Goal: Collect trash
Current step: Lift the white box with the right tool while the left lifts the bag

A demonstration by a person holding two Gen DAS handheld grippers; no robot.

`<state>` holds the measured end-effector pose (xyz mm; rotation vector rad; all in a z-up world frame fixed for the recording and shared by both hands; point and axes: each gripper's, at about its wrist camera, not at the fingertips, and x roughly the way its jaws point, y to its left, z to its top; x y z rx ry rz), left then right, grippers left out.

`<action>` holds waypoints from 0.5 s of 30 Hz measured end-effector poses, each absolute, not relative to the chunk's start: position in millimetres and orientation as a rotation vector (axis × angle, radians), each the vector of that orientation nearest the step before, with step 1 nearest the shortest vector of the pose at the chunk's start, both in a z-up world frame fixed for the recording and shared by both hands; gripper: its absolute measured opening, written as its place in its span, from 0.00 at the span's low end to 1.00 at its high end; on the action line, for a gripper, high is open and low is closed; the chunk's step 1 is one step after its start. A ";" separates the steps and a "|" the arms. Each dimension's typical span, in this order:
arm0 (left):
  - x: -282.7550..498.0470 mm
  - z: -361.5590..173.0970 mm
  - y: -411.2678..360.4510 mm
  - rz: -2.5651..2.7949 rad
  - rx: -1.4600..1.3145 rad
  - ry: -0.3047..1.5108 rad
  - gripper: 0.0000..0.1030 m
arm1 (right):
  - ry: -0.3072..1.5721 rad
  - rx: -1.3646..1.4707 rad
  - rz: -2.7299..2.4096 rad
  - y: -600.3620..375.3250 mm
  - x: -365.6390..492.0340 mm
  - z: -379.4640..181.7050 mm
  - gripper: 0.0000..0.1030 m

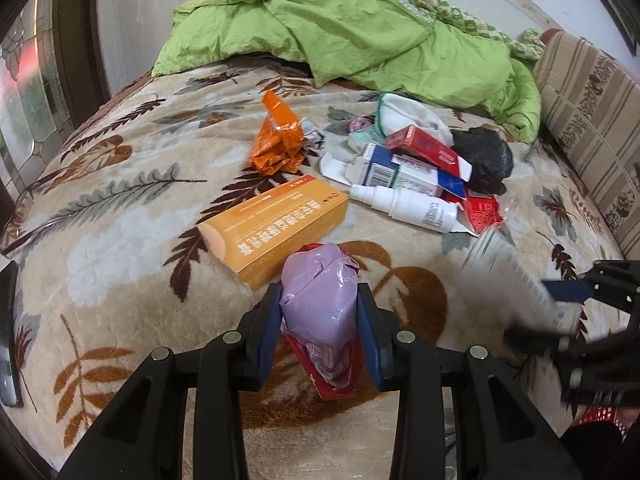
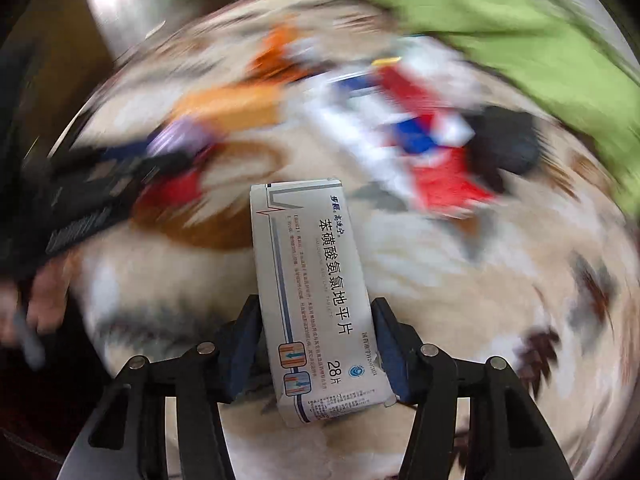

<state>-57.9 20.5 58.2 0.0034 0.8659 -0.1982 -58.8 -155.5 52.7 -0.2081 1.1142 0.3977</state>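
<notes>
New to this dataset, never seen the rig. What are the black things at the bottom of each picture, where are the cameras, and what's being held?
There is no robot arm. A person holds a black two-finger gripper in each hand, and a fisheye camera on each one looks forward along its fingers, hence the curved edges.

The sharp picture is from the left gripper. It is shut on a crumpled lilac plastic bag with a red wrapper. The blurred one is from the right gripper, with a white printed medicine carton between its blue pads.

Both look down on a bed with a beige leaf-patterned blanket. On it lie a long orange-yellow cardboard box, a crumpled orange foil packet, a white plastic spray bottle, a heap of red, white and blue cartons, and a crumpled black plastic bag. A green quilt is bunched behind them.
</notes>
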 end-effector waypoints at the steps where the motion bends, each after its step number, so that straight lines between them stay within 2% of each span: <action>1: -58.8 59.0 18.6 -0.207 0.005 0.861 0.34 | 1.096 -0.152 0.332 -161.4 -60.9 56.1 0.57; 7: -63.3 61.2 9.8 -0.220 0.046 0.838 0.34 | 0.971 0.143 0.142 -171.6 -85.0 76.6 0.57; 15: -65.3 61.1 6.9 -0.213 0.068 0.828 0.34 | 0.909 0.185 0.055 -167.3 -97.5 69.1 0.57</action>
